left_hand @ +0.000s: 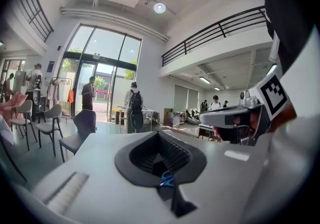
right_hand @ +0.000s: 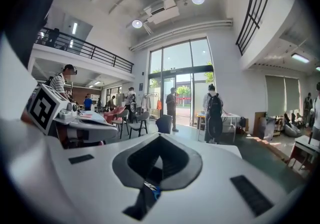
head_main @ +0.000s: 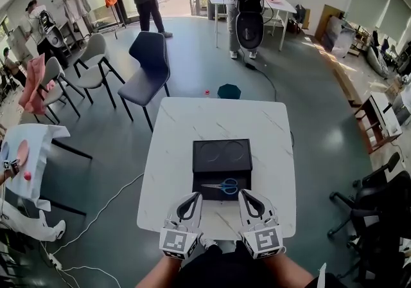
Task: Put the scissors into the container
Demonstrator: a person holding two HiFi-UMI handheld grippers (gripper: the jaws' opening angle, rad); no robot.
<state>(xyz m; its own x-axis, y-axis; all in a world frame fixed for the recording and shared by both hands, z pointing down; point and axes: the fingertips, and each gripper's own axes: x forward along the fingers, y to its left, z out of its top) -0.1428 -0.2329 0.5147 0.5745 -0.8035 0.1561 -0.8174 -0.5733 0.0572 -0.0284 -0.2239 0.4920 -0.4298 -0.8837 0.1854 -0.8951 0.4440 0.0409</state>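
Blue-handled scissors (head_main: pixel 226 186) lie flat in the near half of a black container (head_main: pixel 221 155) on the white marble table (head_main: pixel 173 152), blades pointing left. The container's far half shows two round recesses. My left gripper (head_main: pixel 192 196) and right gripper (head_main: pixel 246 193) hover side by side at the table's near edge, just short of the container, both shut and empty. In the left gripper view the jaws (left_hand: pixel 160 134) meet at the tip, and a bit of the scissors' blue handle (left_hand: pixel 167 180) shows through the gap behind them. The right gripper view shows its jaws (right_hand: pixel 160 137) closed the same way.
A dark chair (head_main: pixel 146 68) and grey chairs (head_main: pixel 96 65) stand beyond the table's far left. A teal stool (head_main: pixel 228 91) and a small bottle (head_main: pixel 207 93) sit on the floor behind the table. Black office chairs (head_main: pixel 379 200) stand at the right. People stand far back.
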